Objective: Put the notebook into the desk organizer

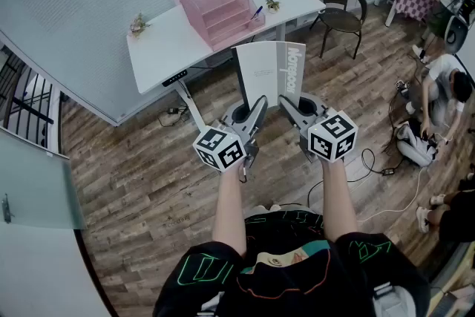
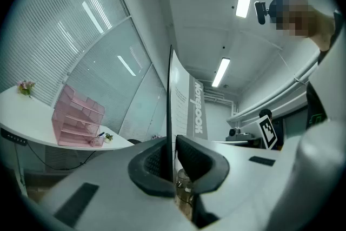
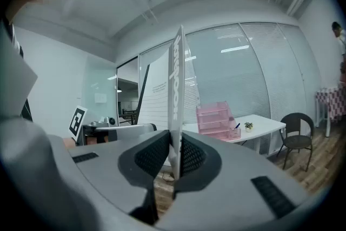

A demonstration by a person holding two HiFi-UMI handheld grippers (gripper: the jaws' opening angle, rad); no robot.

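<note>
- Left gripper point(image 1: 254, 113) clamped on the left cover of the notebook point(image 1: 267, 72).
- Right gripper point(image 1: 291, 108) clamped on its right cover.
- Notebook upright, open, held in the air, well apart from pink desk organizer point(image 1: 217, 4) on white desk point(image 1: 167, 44).

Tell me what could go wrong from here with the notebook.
The notebook stands open, left gripper and right gripper each pinching only a thin lower edge; it could flop or slip. The pink organizer on the desk has narrow tiers, so an open notebook may snag there.
</note>
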